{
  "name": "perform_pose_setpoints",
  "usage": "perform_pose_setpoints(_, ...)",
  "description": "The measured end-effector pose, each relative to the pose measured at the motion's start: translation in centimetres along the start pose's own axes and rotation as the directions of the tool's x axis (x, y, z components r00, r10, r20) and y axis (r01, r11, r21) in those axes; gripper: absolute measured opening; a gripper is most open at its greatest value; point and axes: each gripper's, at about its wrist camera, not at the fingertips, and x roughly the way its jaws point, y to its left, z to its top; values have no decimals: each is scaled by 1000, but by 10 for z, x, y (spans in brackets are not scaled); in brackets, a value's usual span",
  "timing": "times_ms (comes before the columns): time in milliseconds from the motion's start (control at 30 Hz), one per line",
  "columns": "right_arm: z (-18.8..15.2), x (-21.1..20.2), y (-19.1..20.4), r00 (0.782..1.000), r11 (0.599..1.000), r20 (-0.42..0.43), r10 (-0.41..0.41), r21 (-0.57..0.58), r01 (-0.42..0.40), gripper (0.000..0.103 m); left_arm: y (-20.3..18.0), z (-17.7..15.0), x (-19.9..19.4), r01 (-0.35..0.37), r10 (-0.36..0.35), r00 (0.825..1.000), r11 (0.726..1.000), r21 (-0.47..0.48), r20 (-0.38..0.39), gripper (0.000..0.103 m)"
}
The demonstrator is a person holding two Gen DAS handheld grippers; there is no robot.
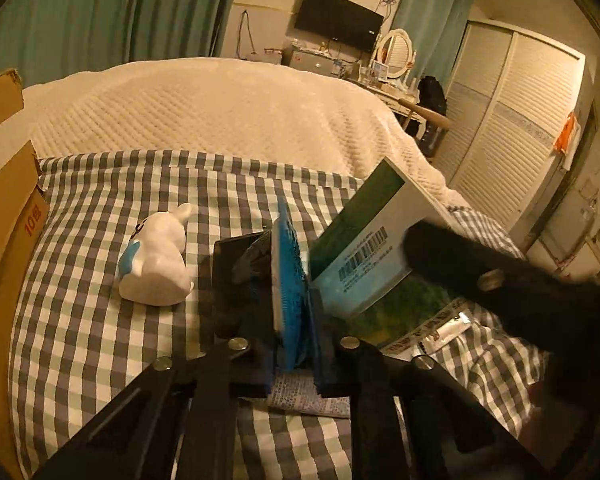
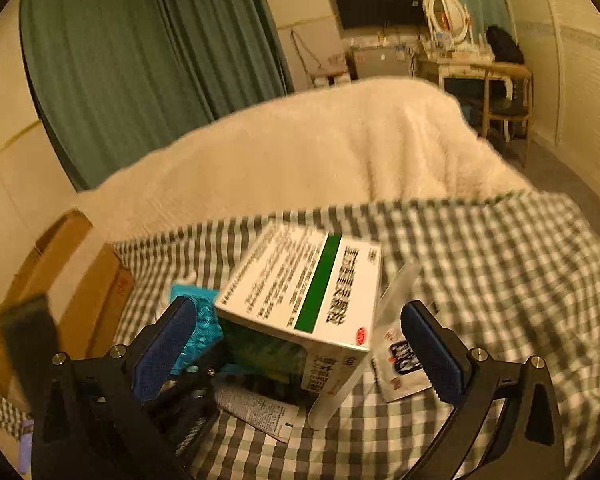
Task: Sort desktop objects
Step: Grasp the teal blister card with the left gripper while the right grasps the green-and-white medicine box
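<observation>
My left gripper [image 1: 292,312] is shut on a blue blister pack [image 1: 290,280], held on edge above the checked cloth [image 1: 100,320]. A white and green medicine box [image 1: 364,248] stands tilted just right of it; in the right wrist view the box [image 2: 308,292] lies between the open jaws of my right gripper [image 2: 300,344]. The right gripper's finger [image 1: 480,264] touches the box's right end. A white rabbit figurine [image 1: 156,260] sits left of the left gripper. A folded leaflet [image 2: 256,412] and a small sachet [image 2: 404,360] lie by the box.
Cardboard boxes [image 1: 4,216] stand at the left edge of the checked cloth. A cream blanket [image 1: 220,108] covers the bed behind. A wardrobe [image 1: 512,120], dressing table and wall TV [image 1: 336,20] are at the far side.
</observation>
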Motion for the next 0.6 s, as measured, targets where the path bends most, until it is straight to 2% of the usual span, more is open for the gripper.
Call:
perform_pose_setpoints(67,-5,8,-3,1000,1000,-24,5,18,-4,102,4,-1,-8,14,-14,1000,1000,-10,9,9)
perform_pose_setpoints(167,-10,8,-10,999,999,-35,20,32,-19,78,3,-1,-18,18,-17,1000,1000,-12,18,8)
perform_pose_setpoints(267,-12,0,-17,998,998,-48,36,43,-34,78,3,1,-30,21,-21,999,1000,-15,35,8)
perform_pose_setpoints(333,-14,-12,-17,999,999,-30,17,28,-16,77,5,2,-43,11,-10,999,1000,-16,47,8)
perform_pose_setpoints(500,-24,-58,-20,1000,1000,-11,0,9,0,77,15,4,-73,11,-9,998,999,-39,62,8)
perform_pose_setpoints(600,-24,-86,-18,1000,1000,-8,-18,-16,17,77,8,-1,-93,-28,30,998,999,-30,56,8)
